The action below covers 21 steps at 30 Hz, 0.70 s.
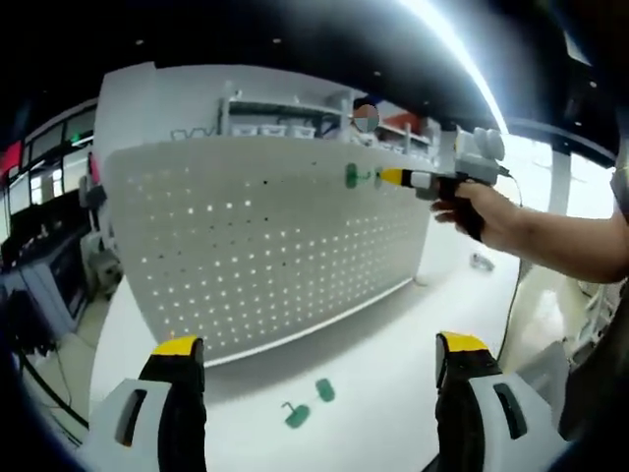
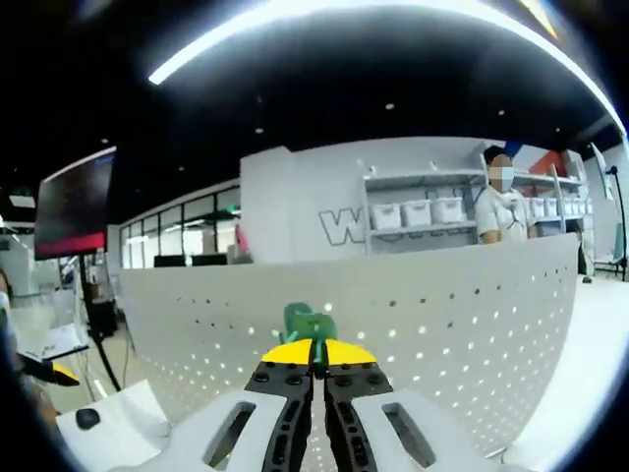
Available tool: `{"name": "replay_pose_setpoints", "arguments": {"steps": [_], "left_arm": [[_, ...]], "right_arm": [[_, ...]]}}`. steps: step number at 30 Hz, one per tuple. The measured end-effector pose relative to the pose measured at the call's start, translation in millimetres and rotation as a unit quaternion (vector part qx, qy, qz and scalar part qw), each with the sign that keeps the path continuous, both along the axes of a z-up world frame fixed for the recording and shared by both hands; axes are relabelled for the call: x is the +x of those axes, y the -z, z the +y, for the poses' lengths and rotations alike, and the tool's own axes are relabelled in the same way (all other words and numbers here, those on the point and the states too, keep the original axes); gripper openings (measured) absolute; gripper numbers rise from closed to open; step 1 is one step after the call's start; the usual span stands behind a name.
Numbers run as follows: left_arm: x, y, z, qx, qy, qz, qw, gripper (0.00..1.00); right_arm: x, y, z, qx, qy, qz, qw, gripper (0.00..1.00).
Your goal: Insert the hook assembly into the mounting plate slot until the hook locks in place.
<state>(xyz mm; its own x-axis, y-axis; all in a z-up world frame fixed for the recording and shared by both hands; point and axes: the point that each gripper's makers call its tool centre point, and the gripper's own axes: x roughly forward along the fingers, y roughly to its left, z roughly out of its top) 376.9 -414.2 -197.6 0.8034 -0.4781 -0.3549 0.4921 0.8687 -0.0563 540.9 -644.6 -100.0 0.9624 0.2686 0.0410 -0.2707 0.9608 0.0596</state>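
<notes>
Right gripper clamps the light, rigid green hook by its base at the pegboard; left gripper jaws apart.

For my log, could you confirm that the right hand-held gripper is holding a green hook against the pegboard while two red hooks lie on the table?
Not quite: the two spare hooks on the table are green, as the left gripper view shows. The right hand-held gripper does hold a green hook against the pegboard.
</notes>
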Motion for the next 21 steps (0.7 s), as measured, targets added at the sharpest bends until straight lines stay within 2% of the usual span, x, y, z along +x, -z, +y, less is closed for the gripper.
{"name": "replay_pose_setpoints", "arguments": {"steps": [5, 16, 21], "left_arm": [[-0.9, 2.6, -1.7, 0.004, 0.004, 0.005, 1.0, 0.99], [-0.5, 6.3, 4.6, 0.007, -0.004, 0.011, 0.9999, 0.99], [-0.2, 7.7, 5.8, 0.006, -0.007, 0.013, 0.9999, 0.98]], "right_arm": [[12.6, 5.1, -6.6, -0.019, 0.013, 0.004, 0.9997, 0.0], [30.3, -4.4, -15.3, -0.017, 0.034, -0.014, 0.9992, 0.0], [34.2, 0.6, -18.0, -0.02, 0.04, -0.008, 0.999, 0.0]]}}
